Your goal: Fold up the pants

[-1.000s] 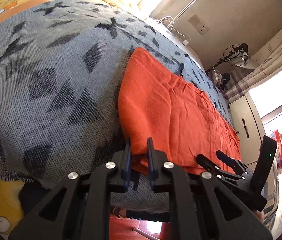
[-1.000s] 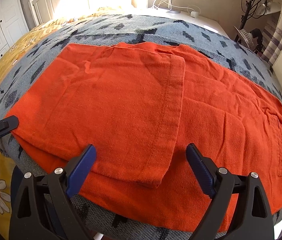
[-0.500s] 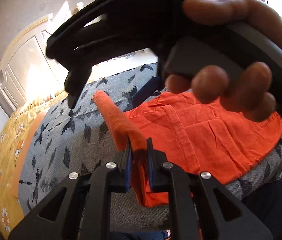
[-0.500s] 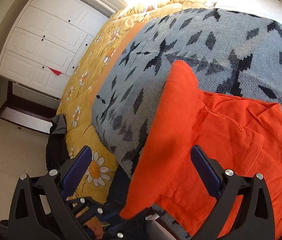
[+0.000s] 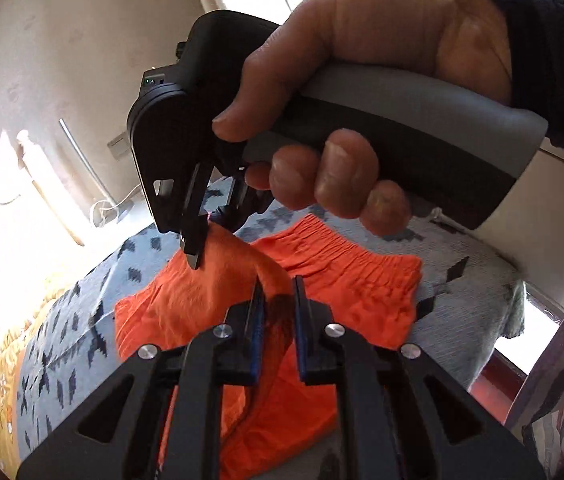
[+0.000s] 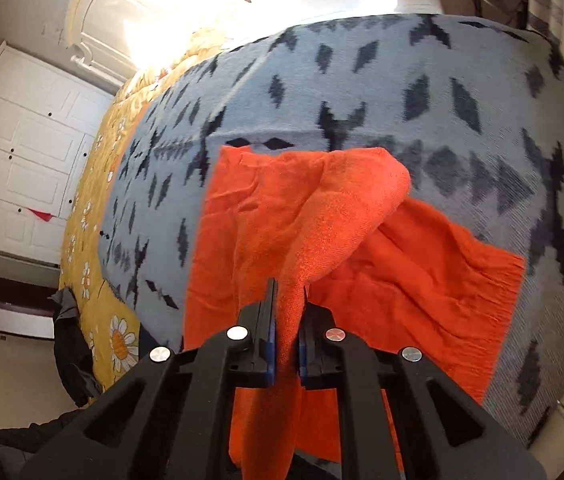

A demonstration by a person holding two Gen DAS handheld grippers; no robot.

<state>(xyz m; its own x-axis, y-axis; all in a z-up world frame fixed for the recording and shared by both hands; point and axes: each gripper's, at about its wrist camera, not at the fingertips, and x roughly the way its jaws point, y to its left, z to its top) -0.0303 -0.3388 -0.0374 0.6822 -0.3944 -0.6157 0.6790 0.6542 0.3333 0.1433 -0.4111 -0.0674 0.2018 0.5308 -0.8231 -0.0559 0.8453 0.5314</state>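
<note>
- The orange pants [image 6: 421,280] are lying on a grey blanket [image 6: 401,80] patterned with dark diamonds, which is covering a bed
- Part of the fabric is being lifted off the rest, forming a raised hump, while the lower layers are staying flat on the blanket
- The left gripper [image 5: 276,312] is pinching a ridge of the orange cloth, its two black fingers nearly closed with fabric bunched between the blue pads
- The right gripper [image 6: 287,316] is likewise clamping a hanging fold of the pants, its fingers pressing close together around the cloth
- In the left wrist view, the right gripper [image 5: 198,248] is showing from the side, with a hand [image 5: 361,92] in a dark sleeve wrapping around its grey handle
- The gathered waistband [image 5: 345,240] is lying flat beyond the left gripper, towards the blanket's edge
- A yellow quilt with daisies [image 6: 94,264] is showing beside the blanket, and white cupboard doors [image 6: 22,152] are standing further off
</note>
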